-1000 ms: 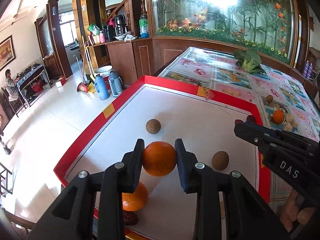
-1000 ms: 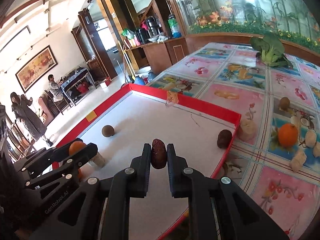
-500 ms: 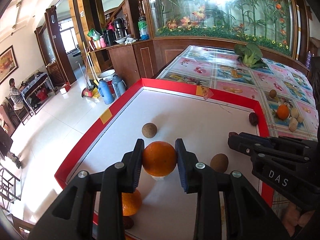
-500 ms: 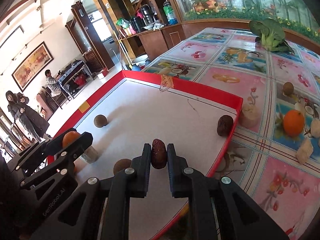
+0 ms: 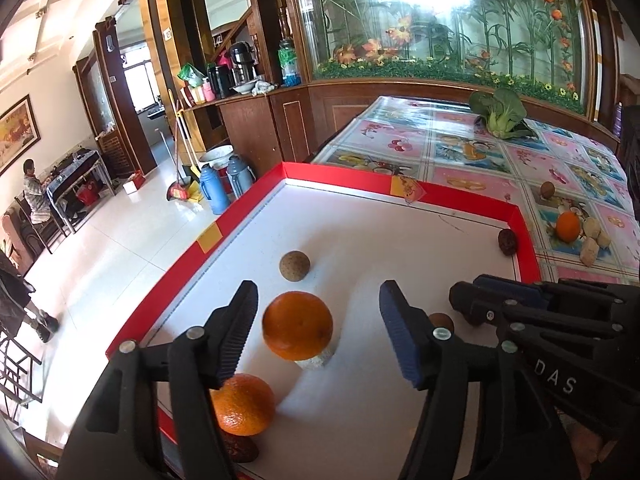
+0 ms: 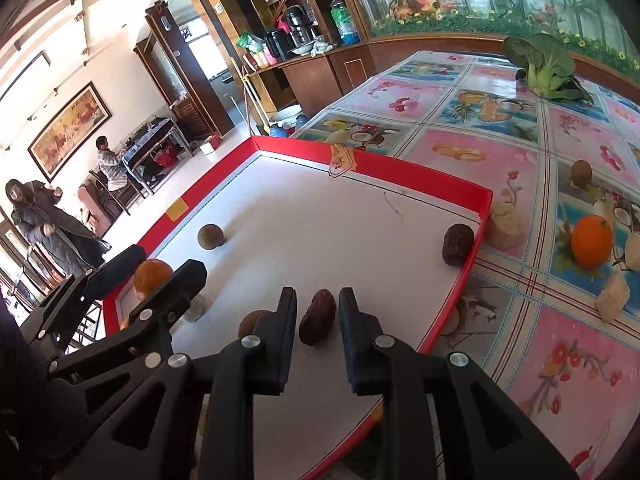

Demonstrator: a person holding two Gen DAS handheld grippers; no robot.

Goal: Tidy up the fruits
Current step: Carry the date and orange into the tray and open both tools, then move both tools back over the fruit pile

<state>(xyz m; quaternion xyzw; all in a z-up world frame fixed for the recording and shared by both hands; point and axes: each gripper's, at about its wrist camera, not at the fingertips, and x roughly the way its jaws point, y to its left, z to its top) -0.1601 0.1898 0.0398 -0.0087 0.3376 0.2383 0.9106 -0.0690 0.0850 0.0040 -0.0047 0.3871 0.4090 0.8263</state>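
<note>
Both jaws just parted, left gripper [image 5: 316, 328] released glossy orange [image 5: 297, 325], right gripper [image 6: 318, 320] released wrinkled date [image 6: 318, 317]

text: "DAS" | on: right hand-held gripper [image 5: 464, 304] body

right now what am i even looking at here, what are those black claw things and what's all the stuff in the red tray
The black claws are two handheld grippers, one in each of a person's hands, and each picture comes from a camera on one gripper looking along its jaws.

The left gripper has just opened its jaws around an orange, which now sits on a small pale stand in the red-rimmed tray; the pads no longer touch it.

The right gripper has just loosened its jaws around a dark wrinkled fruit resting on the tray floor.

Also in the tray: another orange and round brown fruits. One more orange waits on the flowered tablecloth.
</note>
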